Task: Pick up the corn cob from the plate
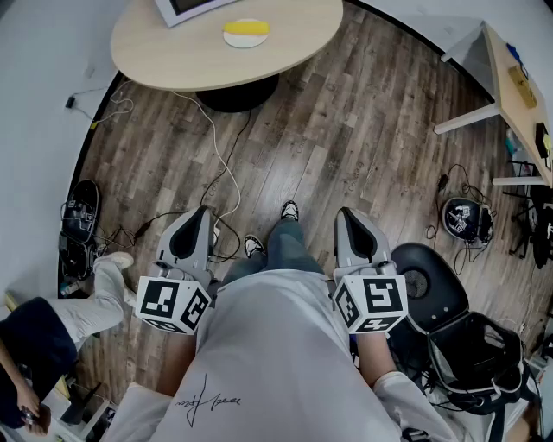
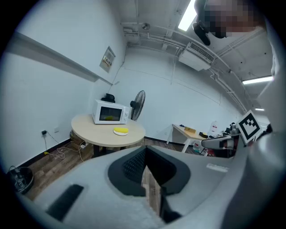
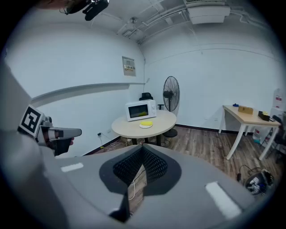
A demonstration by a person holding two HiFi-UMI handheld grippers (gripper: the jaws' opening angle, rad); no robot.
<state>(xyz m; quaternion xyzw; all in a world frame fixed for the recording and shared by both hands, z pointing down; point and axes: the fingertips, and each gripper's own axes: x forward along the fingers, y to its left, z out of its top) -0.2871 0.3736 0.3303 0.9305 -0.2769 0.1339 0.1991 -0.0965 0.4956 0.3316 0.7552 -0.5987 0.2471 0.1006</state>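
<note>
The left hand-held gripper (image 1: 201,211) and the right hand-held gripper (image 1: 349,214) are both closed, jaw tips together with nothing between them. They are held side by side over the grey-brown wood-plank floor (image 1: 346,129). The yellow corn cob (image 1: 246,27) lies on a small round white plate (image 1: 245,40) on the round pale-wood worktop (image 1: 173,52), well ahead of both hand-held grippers, just in front of a white microwave oven (image 2: 109,112).
</note>
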